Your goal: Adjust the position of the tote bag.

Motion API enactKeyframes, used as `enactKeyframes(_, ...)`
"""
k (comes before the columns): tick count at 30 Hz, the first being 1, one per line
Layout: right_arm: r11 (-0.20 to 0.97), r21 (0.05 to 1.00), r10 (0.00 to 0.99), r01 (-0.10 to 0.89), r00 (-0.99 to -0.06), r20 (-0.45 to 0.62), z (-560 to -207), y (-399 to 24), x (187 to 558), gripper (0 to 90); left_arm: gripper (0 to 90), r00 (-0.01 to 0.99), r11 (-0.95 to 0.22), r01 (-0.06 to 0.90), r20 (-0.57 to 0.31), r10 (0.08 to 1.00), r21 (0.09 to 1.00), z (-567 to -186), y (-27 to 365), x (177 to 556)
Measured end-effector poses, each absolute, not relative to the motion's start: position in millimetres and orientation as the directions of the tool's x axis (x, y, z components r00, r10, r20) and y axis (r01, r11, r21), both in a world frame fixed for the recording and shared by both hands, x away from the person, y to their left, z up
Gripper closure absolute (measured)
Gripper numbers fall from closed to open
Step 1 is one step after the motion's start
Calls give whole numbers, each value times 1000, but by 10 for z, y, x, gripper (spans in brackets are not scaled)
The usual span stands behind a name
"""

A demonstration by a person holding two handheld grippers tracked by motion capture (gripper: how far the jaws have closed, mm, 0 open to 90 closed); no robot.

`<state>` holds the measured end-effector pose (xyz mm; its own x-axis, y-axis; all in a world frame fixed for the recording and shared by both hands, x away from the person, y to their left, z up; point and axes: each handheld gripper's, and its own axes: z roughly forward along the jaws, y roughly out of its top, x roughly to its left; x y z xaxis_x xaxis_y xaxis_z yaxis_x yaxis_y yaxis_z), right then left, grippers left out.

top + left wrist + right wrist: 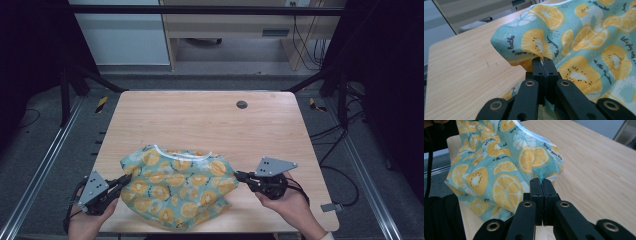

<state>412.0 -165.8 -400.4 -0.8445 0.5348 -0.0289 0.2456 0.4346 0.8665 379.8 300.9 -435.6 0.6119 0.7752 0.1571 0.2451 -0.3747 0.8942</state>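
The cloth (177, 187) spans sideways between the left gripper (121, 181) and right gripper (240, 176), each clamped on an opposite edge.

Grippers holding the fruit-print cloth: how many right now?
2. The left gripper is shut on the cloth at its left edge; the right gripper is shut on its right edge. Each gripper view shows fabric pinched between closed jaws.
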Motion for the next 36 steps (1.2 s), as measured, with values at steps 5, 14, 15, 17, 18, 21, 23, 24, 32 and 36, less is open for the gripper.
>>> enactKeyframes(5,432,862,528,264,-849,-4,-4116,-1707,4122,896,900,627,-408,244,177,758,880,-4389,2977,3783)
enactKeyframes(14,443,850,507,285,-861,25,-4281,-1736,4122,896,900,674,-479,263,196,713,837,-4488,2924,3762)
enactKeyframes(15,443,850,507,285,-861,25,-4281,-1736,4122,896,900,680,-489,263,200,705,831,-4500,2914,3765)
enactKeyframes(17,448,846,500,288,-866,30,-4320,-1736,4126,896,900,695,-521,265,214,686,811,-4527,2895,3775)
enactKeyframes(18,452,844,493,290,-869,35,-4341,-1733,4128,896,900,700,-530,266,217,681,805,-4544,2881,3781)
enactKeyframes(21,471,833,478,292,-878,38,-4407,-1723,4138,895,900,718,-570,252,244,652,782,-4580,2840,3797)
enactKeyframes(23,481,825,475,297,-879,40,-4454,-1718,4155,896,900,724,-591,249,258,640,767,-4596,2820,3812)
enactKeyframes(24,489,818,476,303,-879,41,-4496,-1718,4178,895,900,731,-603,251,261,631,757,-4617,2802,3835)
enactKeyframes(32,515,795,492,321,-870,33,-4641,-1690,4310,895,900,734,-673,241,323,598,699,-4680,2709,3979)
enactKeyframes(36,514,792,502,330,-864,34,-4675,-1681,4362,894,900,735,-690,253,329,593,678,-4710,2684,4046)
